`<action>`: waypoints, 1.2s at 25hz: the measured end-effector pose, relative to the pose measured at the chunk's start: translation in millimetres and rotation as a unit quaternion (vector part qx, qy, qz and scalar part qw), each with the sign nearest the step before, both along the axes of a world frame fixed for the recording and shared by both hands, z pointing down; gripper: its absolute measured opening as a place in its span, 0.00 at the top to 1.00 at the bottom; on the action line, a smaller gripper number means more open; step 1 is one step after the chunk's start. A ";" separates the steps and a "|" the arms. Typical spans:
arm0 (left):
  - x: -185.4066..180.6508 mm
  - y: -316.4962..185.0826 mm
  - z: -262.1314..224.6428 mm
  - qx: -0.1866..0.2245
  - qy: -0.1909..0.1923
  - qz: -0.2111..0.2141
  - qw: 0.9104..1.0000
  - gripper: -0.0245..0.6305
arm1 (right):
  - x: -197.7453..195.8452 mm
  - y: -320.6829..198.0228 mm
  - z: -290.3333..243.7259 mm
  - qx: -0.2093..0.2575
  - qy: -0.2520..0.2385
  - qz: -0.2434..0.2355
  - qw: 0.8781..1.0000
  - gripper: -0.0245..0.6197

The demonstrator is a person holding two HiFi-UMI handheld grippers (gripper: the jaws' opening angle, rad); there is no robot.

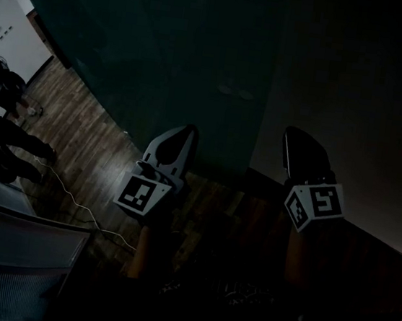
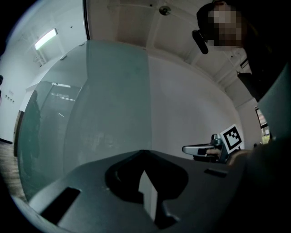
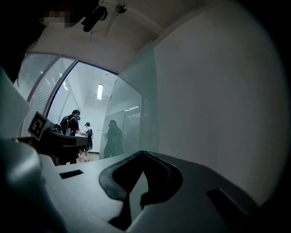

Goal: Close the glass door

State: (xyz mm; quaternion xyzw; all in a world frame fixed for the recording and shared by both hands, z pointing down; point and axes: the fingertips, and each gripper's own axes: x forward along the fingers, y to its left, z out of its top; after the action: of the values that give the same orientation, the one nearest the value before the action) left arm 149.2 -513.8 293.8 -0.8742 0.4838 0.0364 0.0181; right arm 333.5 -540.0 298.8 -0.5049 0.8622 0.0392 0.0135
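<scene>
The glass door is a tall, green-tinted frosted panel straight ahead; its vertical edge meets a white wall. In the left gripper view the door fills the left half, and the wall starts just right of the jaws. My left gripper points level at the panel near that edge, jaws shut with nothing between them. My right gripper faces the wall just right of the door edge, its jaws also shut and empty. Whether either tip touches the surface I cannot tell.
Several people stand on the wooden floor at the far left, also seen through the opening in the right gripper view. A white cable trails across the floor. A frosted partition sits at the lower left.
</scene>
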 end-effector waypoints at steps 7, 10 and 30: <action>-6.7 -25.1 2.6 -0.006 -0.003 -0.018 1.000 0.96 | -6.3 -43.4 6.0 -0.011 -0.013 -0.041 0.999 0.97; -12.7 -30.8 6.3 -0.011 -0.008 -0.028 1.000 0.96 | -13.8 -59.5 10.8 -0.019 -0.018 -0.070 0.997 0.97; -54.4 -24.5 6.0 -0.025 -0.025 -0.083 0.996 0.96 | -47.9 -134.2 22.7 -0.070 0.004 -0.150 0.986 0.70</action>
State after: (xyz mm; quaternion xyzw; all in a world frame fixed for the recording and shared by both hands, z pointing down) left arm 94.8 -538.3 299.8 -0.8319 0.5548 0.0003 0.0111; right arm 285.6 -674.2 321.5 -0.3692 0.9289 -0.0215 -0.0194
